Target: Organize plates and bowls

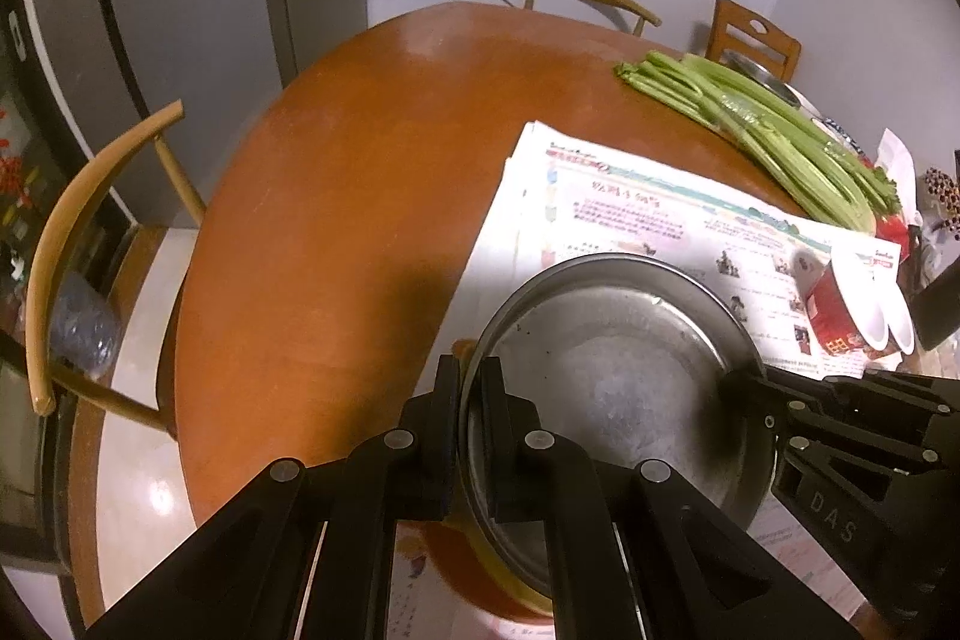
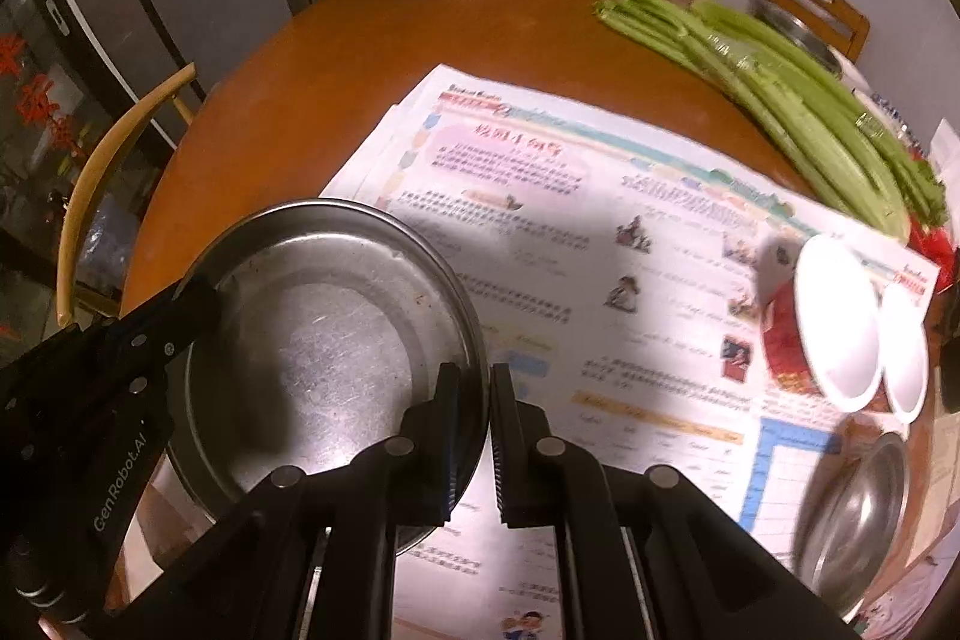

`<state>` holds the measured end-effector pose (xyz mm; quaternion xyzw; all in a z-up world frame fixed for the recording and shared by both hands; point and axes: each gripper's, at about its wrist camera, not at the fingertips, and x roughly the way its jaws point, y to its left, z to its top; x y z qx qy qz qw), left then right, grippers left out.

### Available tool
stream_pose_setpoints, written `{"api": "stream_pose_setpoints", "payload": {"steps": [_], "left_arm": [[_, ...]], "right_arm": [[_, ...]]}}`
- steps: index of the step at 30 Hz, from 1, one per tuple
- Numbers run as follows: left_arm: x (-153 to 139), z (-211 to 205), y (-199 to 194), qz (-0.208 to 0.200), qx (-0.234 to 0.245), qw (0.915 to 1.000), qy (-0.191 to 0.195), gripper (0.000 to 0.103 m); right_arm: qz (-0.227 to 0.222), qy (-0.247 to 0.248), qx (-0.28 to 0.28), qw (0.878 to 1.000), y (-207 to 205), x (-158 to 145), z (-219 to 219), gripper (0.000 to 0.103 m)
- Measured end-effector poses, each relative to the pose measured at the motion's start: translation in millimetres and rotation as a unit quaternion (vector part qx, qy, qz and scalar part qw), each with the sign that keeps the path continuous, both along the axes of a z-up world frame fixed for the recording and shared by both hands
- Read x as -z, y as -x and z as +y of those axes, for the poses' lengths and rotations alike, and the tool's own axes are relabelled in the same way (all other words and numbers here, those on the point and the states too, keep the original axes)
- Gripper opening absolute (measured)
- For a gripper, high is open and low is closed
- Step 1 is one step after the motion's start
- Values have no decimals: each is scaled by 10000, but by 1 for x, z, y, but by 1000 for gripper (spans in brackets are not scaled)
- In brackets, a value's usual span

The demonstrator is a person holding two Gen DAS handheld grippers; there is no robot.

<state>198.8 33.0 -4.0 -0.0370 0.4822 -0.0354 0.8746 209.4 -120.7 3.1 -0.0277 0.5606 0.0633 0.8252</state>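
Fingers of both grippers, left gripper (image 1: 471, 388) and right gripper (image 2: 474, 400), are closed on opposite rims of the metal plate (image 1: 612, 370), probably to carry it level above the newspaper-covered worktop (image 1: 336, 196).

The metal plate (image 2: 324, 334) sits at the near edge of the round table (image 1: 336, 196), partly over the spread newspaper (image 2: 576, 232). To its right, 2 nested bowls (image 2: 834, 328) lie tipped on the paper, with a metal bowl (image 2: 858, 508) nearer. Behind them lies celery (image 2: 774, 94). Chairs (image 1: 78, 244) ring the table's left and far sides.
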Motion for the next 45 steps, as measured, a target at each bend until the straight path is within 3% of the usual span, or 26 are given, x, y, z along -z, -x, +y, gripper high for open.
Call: {"api": "stream_pose_setpoints", "payload": {"steps": [12,14,22,32,38,41,45], "left_arm": [[5,6,5,76,-136,9997,179,7],[4,5,6,77,-170,9997,186,10],[3,-6,7,-47,-57,10000,22,57],[-15,1,9,-333,-228,9992,-81,60],[-20,1,14,-402,-169,9990,-40,60],[-21,-1,16,-411,-126,9991,-57,60],[-23,-1,16,-424,-120,9990,-29,60]], "right_arm": [[78,84,-125,9999,8,7,10,11],[96,81,-148,9998,7,7,10,11],[102,172,-305,9993,10,10,17,11],[-94,278,-273,9992,11,-4,16,12],[1,497,-345,9982,11,2,22,20],[-381,969,-362,9939,16,-6,29,20],[-523,1125,-437,9913,17,-13,34,20]]}}
